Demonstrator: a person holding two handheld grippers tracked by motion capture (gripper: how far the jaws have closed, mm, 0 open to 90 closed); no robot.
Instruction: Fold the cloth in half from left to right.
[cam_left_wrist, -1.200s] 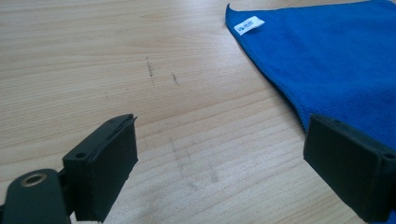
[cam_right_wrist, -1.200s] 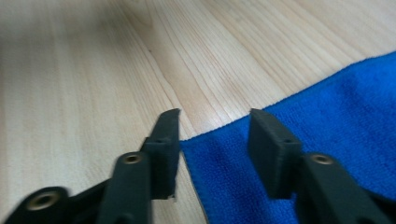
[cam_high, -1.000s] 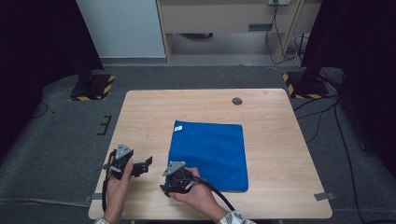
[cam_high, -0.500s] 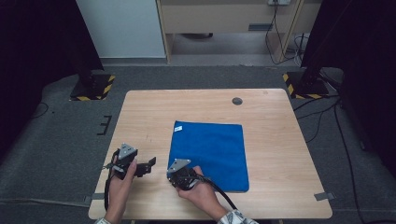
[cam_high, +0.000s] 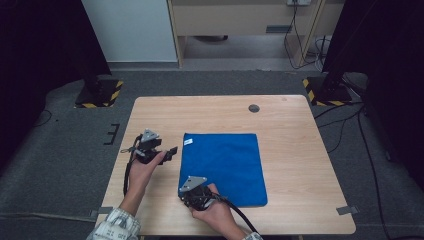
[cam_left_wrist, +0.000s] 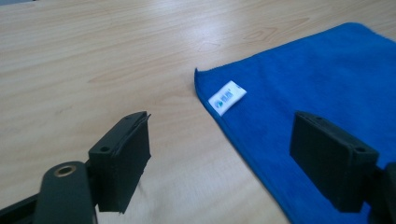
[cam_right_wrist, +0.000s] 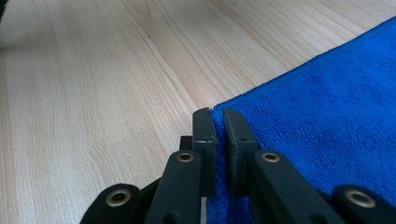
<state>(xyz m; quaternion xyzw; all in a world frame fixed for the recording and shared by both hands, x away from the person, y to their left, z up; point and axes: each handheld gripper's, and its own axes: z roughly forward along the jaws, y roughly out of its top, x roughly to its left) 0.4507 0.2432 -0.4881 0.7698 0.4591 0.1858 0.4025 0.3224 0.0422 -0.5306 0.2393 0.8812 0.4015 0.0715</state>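
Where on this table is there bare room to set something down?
Bare wood lies right of the blue cloth up to the table edge, and behind it around the small dark disc. The near left is crowded: left gripper and right gripper work the cloth's corners.

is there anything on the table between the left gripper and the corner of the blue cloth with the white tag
Nothing visible. Bare table lies between the open left gripper and the blue cloth corner by the white tag.

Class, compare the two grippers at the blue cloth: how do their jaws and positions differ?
The left gripper has open jaws with nothing held; the right gripper is shut on the blue cloth. The left one points at the far corner by the white tag; the right pinches the near corner. Both have black jaws.
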